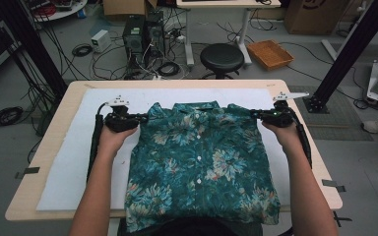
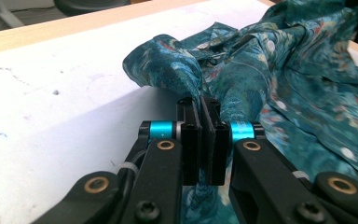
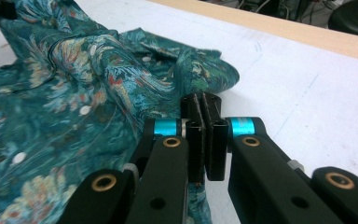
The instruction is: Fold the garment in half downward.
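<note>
Teal floral shirt (image 1: pixel 199 162) lies buttoned on a white sheet (image 1: pixel 69 167) over the wooden counter (image 1: pixel 49 128), its hem hanging off the near edge. Left gripper (image 1: pixel 140 118) and right gripper (image 1: pixel 253 114) each pinch a shoulder, jaws pressed together on fabric. Beyond the counter stand a black stool (image 1: pixel 221 58) and tangled cables (image 1: pixel 86 50).

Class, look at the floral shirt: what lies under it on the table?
Under the floral shirt lies a white sheet on the wooden table. The sheet beneath the fabric is covered.
</note>
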A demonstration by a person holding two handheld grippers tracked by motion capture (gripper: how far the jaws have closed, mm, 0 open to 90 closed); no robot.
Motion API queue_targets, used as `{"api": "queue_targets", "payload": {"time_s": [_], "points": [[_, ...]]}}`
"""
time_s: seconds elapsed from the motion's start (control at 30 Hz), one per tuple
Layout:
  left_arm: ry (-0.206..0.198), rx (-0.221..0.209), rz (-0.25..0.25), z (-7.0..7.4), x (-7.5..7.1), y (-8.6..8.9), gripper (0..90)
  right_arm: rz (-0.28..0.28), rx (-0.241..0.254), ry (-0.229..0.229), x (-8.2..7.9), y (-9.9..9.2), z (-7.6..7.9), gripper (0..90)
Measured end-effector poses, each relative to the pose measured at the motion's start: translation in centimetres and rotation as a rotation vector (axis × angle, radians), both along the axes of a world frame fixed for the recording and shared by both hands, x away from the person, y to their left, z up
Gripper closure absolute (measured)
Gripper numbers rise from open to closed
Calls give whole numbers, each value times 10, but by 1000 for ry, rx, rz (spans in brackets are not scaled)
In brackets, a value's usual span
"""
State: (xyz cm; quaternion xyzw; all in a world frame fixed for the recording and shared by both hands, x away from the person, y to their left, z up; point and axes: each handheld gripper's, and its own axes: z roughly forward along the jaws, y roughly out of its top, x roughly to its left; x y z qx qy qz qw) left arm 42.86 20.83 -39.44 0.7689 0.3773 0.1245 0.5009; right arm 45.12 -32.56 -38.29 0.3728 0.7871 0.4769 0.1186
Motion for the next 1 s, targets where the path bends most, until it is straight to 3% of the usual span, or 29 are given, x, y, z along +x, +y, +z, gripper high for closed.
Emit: {"api": "queue_targets", "payload": {"time_s": [0.1,0.17,0.23,0.4,0.63,0.7,1.0], "points": [[-2,-3,-14,-1,-8,1,867,13,6,-13,-9,-2,2,896],[20,3,-29,-2,-12,2,867,20,6,-19,-15,-2,2,896],[0,-5,-38,-3,-19,1,867,25,3,-21,-20,-3,1,896],[-4,-7,-61,-6,-33,-1,867,48,3,-41,-35,-4,1,896],[-7,33,-69,-13,-48,-1,867,68,-20,-55,-51,-2,-1,895],[10,55,-70,-15,-51,-1,867,71,-24,-57,-55,-3,-3,895],[10,66,-109,-20,-68,-2,867,76,-30,-64,-77,-9,-15,896]]}}
